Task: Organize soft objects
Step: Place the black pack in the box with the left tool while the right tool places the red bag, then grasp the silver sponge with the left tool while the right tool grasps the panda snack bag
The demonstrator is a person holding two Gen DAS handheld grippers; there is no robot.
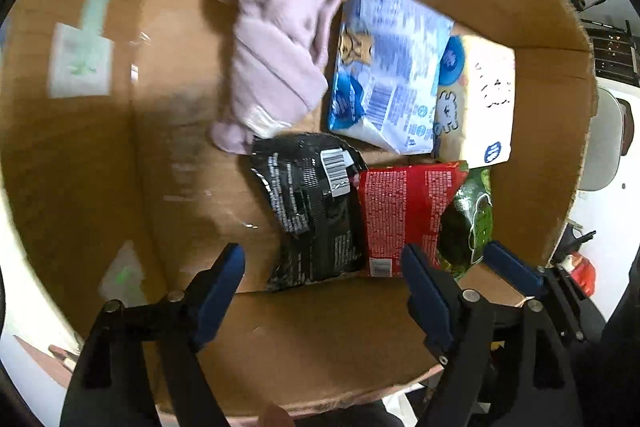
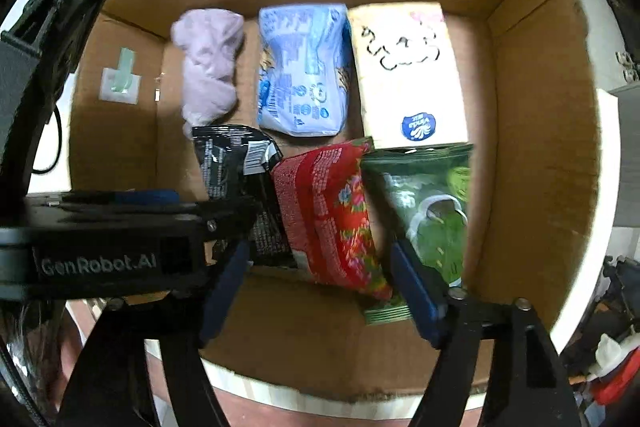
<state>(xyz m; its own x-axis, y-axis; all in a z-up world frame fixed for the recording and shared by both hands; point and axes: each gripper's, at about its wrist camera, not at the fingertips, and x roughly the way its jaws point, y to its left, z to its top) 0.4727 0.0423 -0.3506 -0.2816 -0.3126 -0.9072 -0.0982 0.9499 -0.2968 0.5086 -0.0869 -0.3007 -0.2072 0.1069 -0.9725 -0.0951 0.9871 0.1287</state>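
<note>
An open cardboard box (image 1: 80, 163) (image 2: 532, 155) holds soft items. A pink cloth (image 1: 276, 59) (image 2: 210, 67), a blue pack (image 1: 384, 67) (image 2: 304, 71) and a cream tissue pack (image 1: 480, 99) (image 2: 408, 75) line the far row. In front lie a black packet (image 1: 312, 211) (image 2: 228, 163), a red packet (image 1: 400, 215) (image 2: 328, 215) and a green packet (image 1: 474, 215) (image 2: 432, 211). My left gripper (image 1: 324, 287) hangs open over the near wall, just short of the black packet. My right gripper (image 2: 320, 287) is open, the red packet's near end lying loose between its fingers.
The box floor left of the pink cloth and black packet is bare cardboard (image 1: 188, 163). White labels (image 1: 80, 63) are stuck on the left wall. The left gripper's body (image 2: 100, 259) crosses the right wrist view at left. Clutter (image 2: 612, 359) lies outside the box at right.
</note>
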